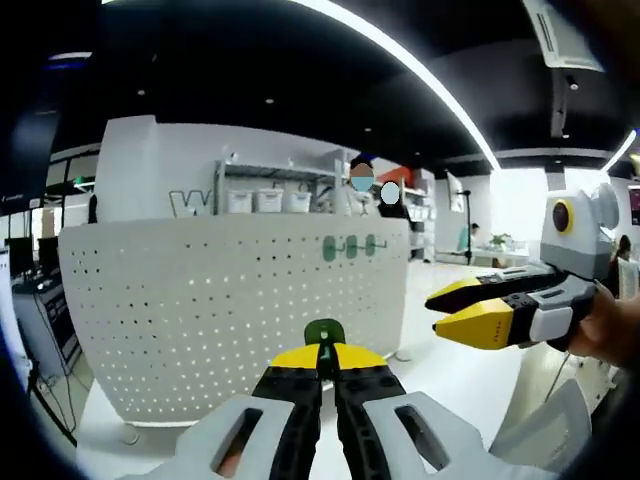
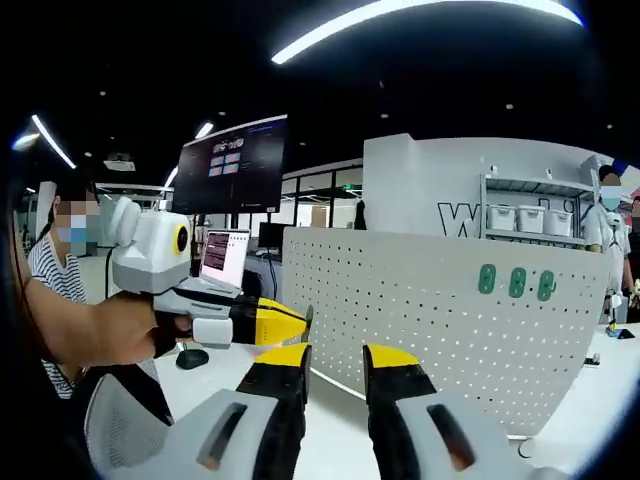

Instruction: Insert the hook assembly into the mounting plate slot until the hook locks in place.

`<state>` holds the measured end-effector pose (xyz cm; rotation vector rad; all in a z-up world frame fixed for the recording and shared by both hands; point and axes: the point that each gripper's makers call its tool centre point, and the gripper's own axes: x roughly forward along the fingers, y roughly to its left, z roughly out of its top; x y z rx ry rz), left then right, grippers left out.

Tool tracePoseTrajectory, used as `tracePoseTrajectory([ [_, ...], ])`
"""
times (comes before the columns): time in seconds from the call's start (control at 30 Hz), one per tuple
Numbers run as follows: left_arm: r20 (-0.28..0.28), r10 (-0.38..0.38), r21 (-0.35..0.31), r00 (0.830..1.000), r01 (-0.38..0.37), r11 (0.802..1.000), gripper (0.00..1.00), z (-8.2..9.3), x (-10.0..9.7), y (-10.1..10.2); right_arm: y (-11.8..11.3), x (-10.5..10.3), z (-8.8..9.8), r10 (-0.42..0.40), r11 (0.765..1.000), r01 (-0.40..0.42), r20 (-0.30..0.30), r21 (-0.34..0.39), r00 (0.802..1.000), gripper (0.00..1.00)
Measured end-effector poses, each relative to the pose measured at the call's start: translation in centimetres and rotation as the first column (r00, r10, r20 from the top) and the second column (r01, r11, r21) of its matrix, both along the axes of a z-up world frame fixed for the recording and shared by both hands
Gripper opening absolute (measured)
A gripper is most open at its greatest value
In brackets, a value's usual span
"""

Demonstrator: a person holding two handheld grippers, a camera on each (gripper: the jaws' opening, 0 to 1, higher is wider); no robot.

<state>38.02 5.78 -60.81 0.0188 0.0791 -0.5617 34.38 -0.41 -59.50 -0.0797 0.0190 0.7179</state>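
Observation:
A white perforated mounting plate (image 1: 220,300) stands upright on the table, and near its upper right it carries three green hooks (image 1: 350,246). My left gripper (image 1: 327,358) is shut on another green hook (image 1: 324,333), held in front of the plate's lower middle. My right gripper (image 1: 455,308) comes in from the right, short of the plate's right edge. In the right gripper view the plate (image 2: 420,320) and its three hooks (image 2: 516,281) lie ahead. My right gripper (image 2: 335,360) is open with nothing between its jaws. The left gripper (image 2: 290,325) reaches in from the left.
A white table (image 1: 470,385) carries the plate. Behind it stands a shelf with white bins (image 1: 268,200). A wall monitor (image 2: 232,163), a laptop (image 2: 224,258) and a mouse (image 2: 190,357) lie left of the plate. People (image 2: 608,225) stand beyond.

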Motion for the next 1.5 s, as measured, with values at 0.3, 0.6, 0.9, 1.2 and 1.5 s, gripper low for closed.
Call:
tracePoseTrajectory([
  [0.3,-0.003,0.029,0.043,1.0,-0.029,0.999,0.03,0.2,1.2,-1.6,-2.4,-0.3,0.7,-0.031,0.999,0.032,0.038,-0.004,0.999,0.29],
  [0.6,0.006,0.046,0.062,0.999,-0.046,0.997,0.03,0.7,2.6,-3.0,-5.1,-0.4,0.7,-0.016,0.999,0.016,0.018,0.028,1.0,0.44],
  [0.9,0.034,0.073,0.071,0.997,-0.075,0.995,0.03,2.4,5.8,-4.8,-7.3,-0.3,0.4,0.001,1.0,-0.002,0.002,0.017,1.0,0.63],
  [1.2,0.08,0.115,0.047,0.99,-0.119,0.992,0.03,3.6,8.9,-6.3,-9.5,0.7,1.1,-0.002,1.0,0.001,0.018,0.018,1.0,0.66],
  [1.5,0.156,0.162,0.056,0.974,-0.173,0.983,0.03,5.0,11.9,-7.7,-10.6,1.7,0.6,-0.004,1.0,0.004,0.013,0.011,1.0,0.66],
])
